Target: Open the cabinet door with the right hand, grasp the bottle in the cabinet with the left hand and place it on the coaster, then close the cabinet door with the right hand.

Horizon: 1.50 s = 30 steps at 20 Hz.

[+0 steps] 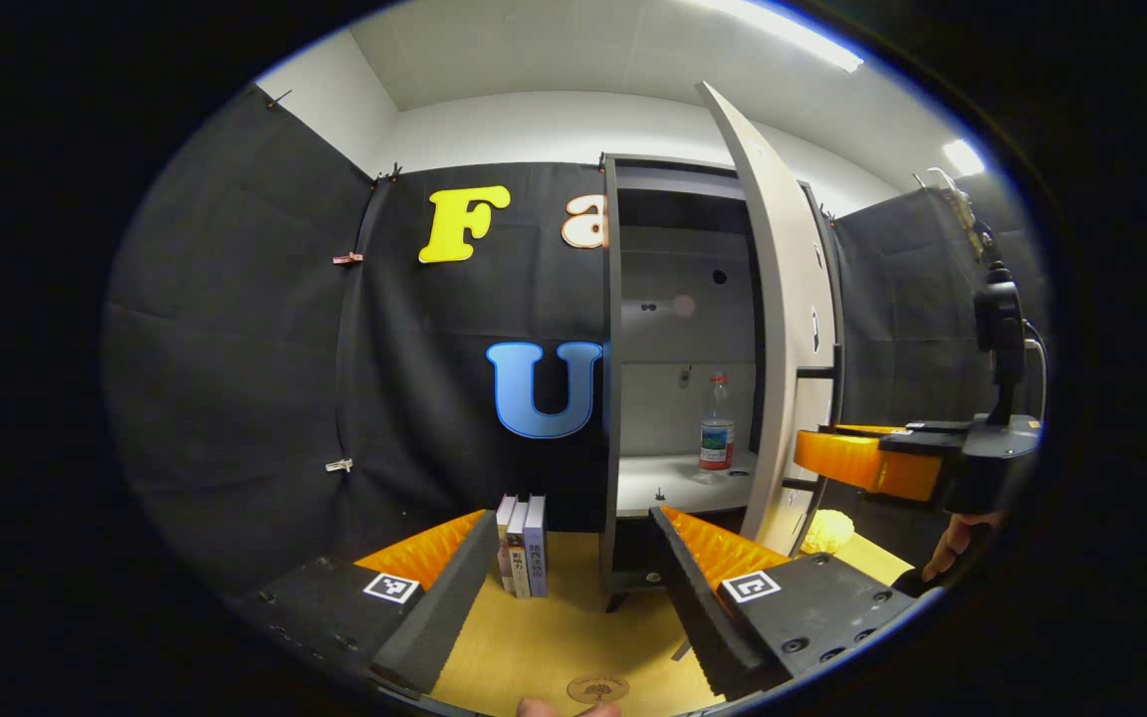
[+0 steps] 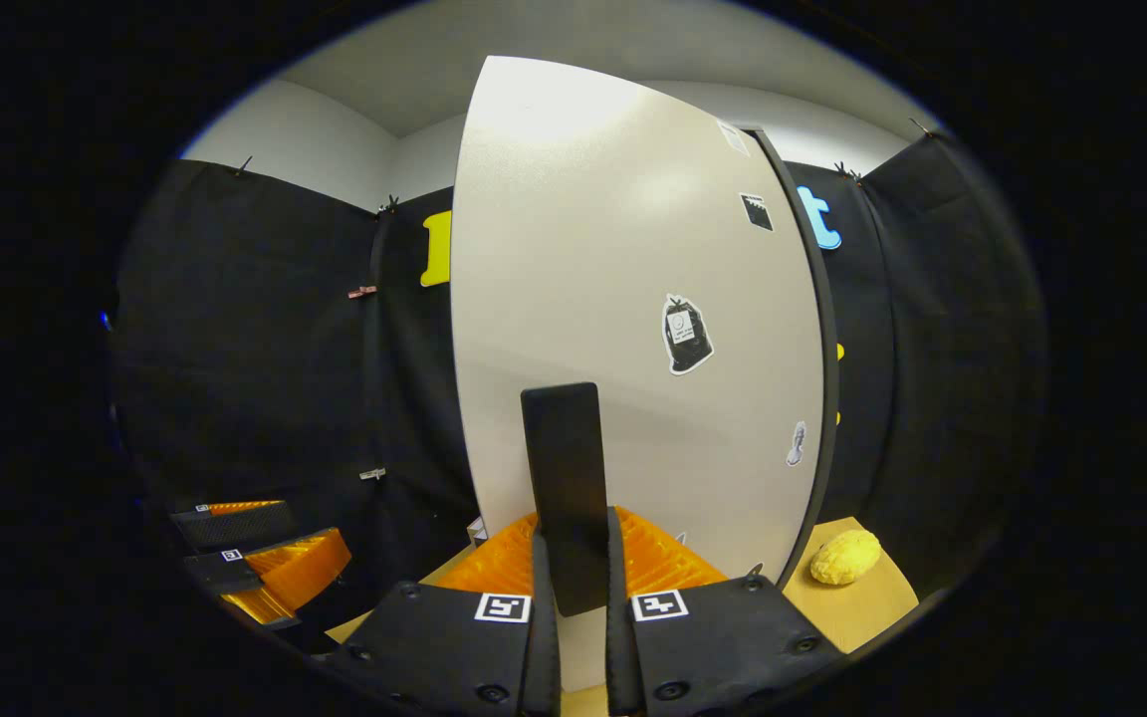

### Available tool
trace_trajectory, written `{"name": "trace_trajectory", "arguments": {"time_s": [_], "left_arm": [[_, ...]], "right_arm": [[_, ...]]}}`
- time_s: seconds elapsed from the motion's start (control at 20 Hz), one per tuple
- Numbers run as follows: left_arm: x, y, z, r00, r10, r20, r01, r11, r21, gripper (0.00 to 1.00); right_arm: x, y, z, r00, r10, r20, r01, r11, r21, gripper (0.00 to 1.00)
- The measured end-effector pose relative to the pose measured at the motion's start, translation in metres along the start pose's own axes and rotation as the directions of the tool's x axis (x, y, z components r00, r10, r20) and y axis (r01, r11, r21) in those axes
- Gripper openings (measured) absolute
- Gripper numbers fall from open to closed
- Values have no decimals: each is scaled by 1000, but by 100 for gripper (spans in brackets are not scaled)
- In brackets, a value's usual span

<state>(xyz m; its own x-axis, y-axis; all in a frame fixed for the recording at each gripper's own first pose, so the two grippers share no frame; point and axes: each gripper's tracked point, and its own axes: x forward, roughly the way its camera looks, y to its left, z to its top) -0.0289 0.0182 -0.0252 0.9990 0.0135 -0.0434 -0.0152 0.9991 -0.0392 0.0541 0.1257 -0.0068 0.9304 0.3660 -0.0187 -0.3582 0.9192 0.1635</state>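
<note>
Right gripper [image 2: 573, 583]: you are pinching the door handle [image 2: 562, 488], fingers pressed on both sides.
Left gripper [image 1: 573, 583]: you are holding it spread, level.
Bottle [image 1: 717, 426]: standing ahead, slightly right, inside the cabinet [image 1: 683, 299].
Coaster [image 1: 597, 687]: lying on the table [image 1: 554, 637] just below the left gripper.

Small print is seen on the spines of three upright books [image 1: 522, 546] ahead between the left gripper's fingers, and on the clear plastic bottle's label [image 1: 717, 442]; none can be read
</note>
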Motion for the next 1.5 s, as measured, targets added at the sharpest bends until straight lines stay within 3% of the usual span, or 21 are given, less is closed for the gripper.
{"name": "trace_trajectory", "arguments": {"time_s": [0.5,0.55,0.6,1.0,1.15,1.2,1.5], "left_arm": [[4,-43,1,998,-63,4,63,998,3,95],[5,-47,0,997,-72,5,72,997,4,94],[7,-51,0,997,-81,4,81,997,5,92],[20,-78,2,992,-126,9,126,992,7,95],[26,-90,3,990,-143,14,142,990,8,95],[28,-93,4,989,-147,13,147,989,9,95],[42,-116,5,986,-168,6,168,986,15,95]], "right_arm": [[-58,-62,11,995,-97,30,99,992,-79,21],[-62,-69,12,994,-104,33,106,991,-83,16],[-65,-73,14,993,-114,38,117,990,-83,21],[-93,-121,29,977,-200,71,207,973,-100,20],[-107,-142,34,964,-253,83,260,962,-82,20],[-115,-151,37,958,-273,90,280,956,-83,15],[-123,-194,41,936,-339,91,345,937,-51,15]]}}
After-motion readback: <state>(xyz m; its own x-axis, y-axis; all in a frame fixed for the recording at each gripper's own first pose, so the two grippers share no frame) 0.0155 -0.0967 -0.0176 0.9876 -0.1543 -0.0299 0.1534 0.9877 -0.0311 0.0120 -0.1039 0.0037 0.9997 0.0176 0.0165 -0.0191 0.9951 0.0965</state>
